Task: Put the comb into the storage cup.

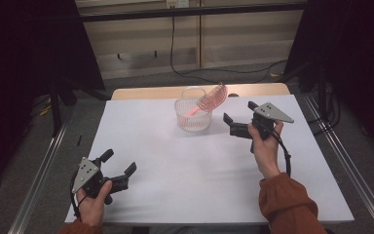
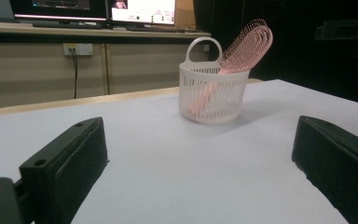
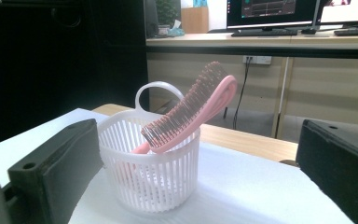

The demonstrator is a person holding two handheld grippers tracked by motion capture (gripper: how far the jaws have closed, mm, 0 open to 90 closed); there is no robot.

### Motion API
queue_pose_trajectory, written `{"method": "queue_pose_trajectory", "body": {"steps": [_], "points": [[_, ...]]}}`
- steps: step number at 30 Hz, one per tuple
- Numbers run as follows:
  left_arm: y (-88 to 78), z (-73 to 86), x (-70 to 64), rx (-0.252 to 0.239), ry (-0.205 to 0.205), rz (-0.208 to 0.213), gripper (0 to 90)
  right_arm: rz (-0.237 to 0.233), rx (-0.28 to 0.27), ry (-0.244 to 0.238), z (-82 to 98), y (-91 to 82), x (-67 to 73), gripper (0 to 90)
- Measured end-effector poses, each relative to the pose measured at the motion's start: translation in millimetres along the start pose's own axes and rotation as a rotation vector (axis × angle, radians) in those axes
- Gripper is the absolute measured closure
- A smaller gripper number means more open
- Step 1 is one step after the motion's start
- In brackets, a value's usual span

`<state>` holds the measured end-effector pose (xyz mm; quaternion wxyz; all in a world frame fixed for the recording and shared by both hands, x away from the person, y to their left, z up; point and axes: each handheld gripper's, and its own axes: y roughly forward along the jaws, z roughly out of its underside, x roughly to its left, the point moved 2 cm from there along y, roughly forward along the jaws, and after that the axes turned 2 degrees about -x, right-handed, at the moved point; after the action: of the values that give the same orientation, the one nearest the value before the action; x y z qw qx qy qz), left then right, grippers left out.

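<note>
Brush (image 3: 191,109) handle half hidden behind basket (image 3: 151,179) slats; monitors (image 3: 272,11) cut off at top edge, screen txt unreadable.

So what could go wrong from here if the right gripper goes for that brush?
The pink hairbrush leans handle-down in the white basket, its head jutting past the rim; pulling it sideways might tip the basket, which looks light. The open right gripper is raised near the basket, so its jaws could knock the rim. The left gripper, open, sits too far off to steady it.

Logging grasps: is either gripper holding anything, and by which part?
Nothing is held. The left gripper and right gripper are both open; the pink hairbrush rests in the white basket.
</note>
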<state>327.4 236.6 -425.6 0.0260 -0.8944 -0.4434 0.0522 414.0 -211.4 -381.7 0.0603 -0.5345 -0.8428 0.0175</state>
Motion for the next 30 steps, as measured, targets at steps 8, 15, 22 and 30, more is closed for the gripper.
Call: {"method": "queue_pose_trajectory", "body": {"steps": [8, 15, 22, 30], "points": [[-2.3, -0.5, 1.1, -0.013, -0.011, -0.003, 3.5, 0.006, 0.019, -0.019, 2.4, -11.1, -0.7, 0.0], [-4.4, -1.0, 3.4, -0.017, -0.012, -0.021, 3.5, 0.010, 0.022, -0.023, 8.2, -22.3, -1.7, 0.0], [-5.7, -1.9, 2.2, -0.021, -0.011, -0.028, 3.5, 0.035, 0.034, -0.038, 19.5, -35.7, -3.1, 0.0], [-7.3, -1.9, 3.4, -0.017, -0.010, -0.037, 3.5, 0.046, 0.030, -0.051, 23.0, -54.0, -2.5, 0.0]]}}
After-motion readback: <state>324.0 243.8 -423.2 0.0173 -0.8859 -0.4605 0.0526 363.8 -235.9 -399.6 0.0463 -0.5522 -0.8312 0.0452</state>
